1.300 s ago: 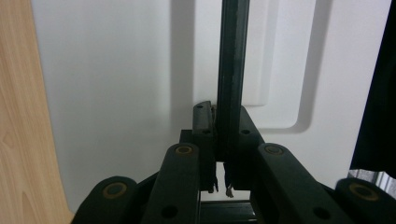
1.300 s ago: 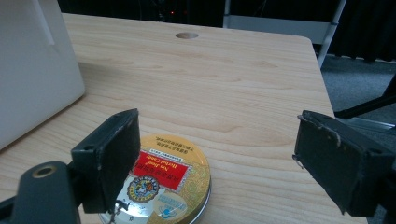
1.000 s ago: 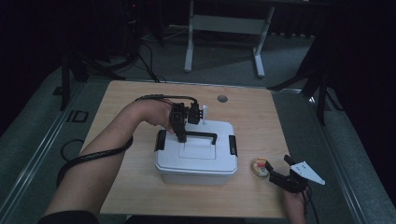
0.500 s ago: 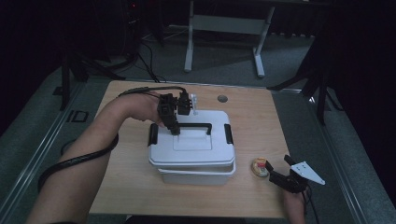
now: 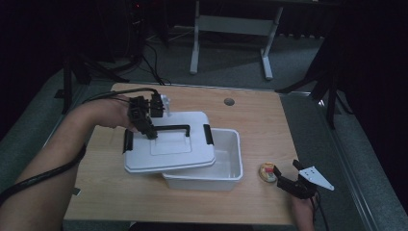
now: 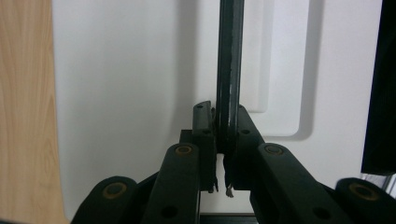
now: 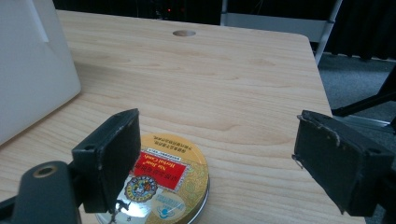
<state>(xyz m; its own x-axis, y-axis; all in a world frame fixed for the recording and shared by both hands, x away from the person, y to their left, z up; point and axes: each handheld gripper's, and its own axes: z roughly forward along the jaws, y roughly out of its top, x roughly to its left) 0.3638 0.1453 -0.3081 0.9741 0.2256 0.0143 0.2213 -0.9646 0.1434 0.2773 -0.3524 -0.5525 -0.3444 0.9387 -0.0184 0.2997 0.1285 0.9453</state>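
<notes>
Lid handle (image 6: 229, 70) pinched inside left claw (image 6: 223, 135)

High view looked down on the whole table (image 5: 269, 120) from the person's side. Gripper cams sat super close: left over the lid (image 6: 130, 93), right skimming the tabletop, box wall (image 7: 32, 70) shared.

Lid off-centre over bin, tin to the right.
Lid (image 5: 168, 149) sits shifted left over the bin (image 5: 226, 166) at mid desk (image 5: 260, 120); tin (image 5: 267, 173) on the desk right of the bin, near the front edge, apart from it.
</notes>
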